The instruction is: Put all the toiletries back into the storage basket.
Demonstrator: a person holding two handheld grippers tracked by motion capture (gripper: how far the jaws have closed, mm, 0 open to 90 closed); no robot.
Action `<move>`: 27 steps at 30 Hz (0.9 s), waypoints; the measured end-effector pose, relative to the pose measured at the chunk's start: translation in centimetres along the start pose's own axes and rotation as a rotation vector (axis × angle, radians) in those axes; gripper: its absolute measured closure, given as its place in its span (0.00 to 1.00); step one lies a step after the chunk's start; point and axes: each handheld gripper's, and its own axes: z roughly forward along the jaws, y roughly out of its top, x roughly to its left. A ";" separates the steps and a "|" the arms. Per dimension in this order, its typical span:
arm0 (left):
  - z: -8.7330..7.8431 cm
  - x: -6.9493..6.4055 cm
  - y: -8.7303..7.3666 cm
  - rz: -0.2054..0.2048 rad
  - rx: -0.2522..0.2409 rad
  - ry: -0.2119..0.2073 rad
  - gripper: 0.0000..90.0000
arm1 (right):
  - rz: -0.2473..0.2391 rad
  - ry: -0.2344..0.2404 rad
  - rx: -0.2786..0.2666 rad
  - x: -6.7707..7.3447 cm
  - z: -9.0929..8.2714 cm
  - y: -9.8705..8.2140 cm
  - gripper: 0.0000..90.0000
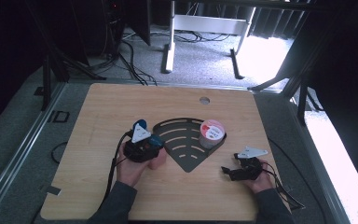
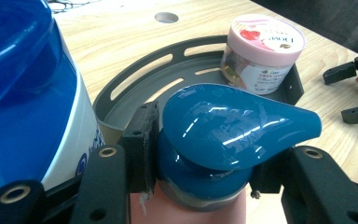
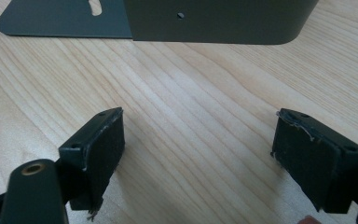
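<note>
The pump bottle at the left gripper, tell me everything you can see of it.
The pump bottle has a pink body, a teal collar and a glossy teal pump head shaped like a teardrop, its spout pointing toward the table's right side. It looks like smooth plastic. It stands upright on the wooden table, just left of the dark fan-shaped tray. The left gripper has its black jaws on either side of the collar, the left-hand pad against it; a full grip is not certain.

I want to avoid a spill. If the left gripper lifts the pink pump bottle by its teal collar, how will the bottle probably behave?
The teal pump head looks glossy, so the pads may slip on the collar. The pump bottle is gripped near its top, so it would probably hang rather than tip. The collar looks rigid and should not deform.
</note>
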 end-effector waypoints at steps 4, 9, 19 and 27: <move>-0.1 -0.1 0.0 0.002 0.001 0.011 0.58 | 0.000 0.000 0.000 0.0 0.0 0.0 0.18; -0.1 -0.4 0.0 0.003 0.001 0.028 0.58 | 0.000 0.000 0.000 0.0 0.0 0.0 0.18; -0.4 -0.7 0.0 -0.005 0.013 0.049 0.58 | 0.000 0.000 0.000 0.0 0.0 0.0 0.18; -1.0 -1.1 0.6 -0.002 0.012 0.025 0.58 | 0.001 0.000 0.000 0.0 0.0 0.0 0.18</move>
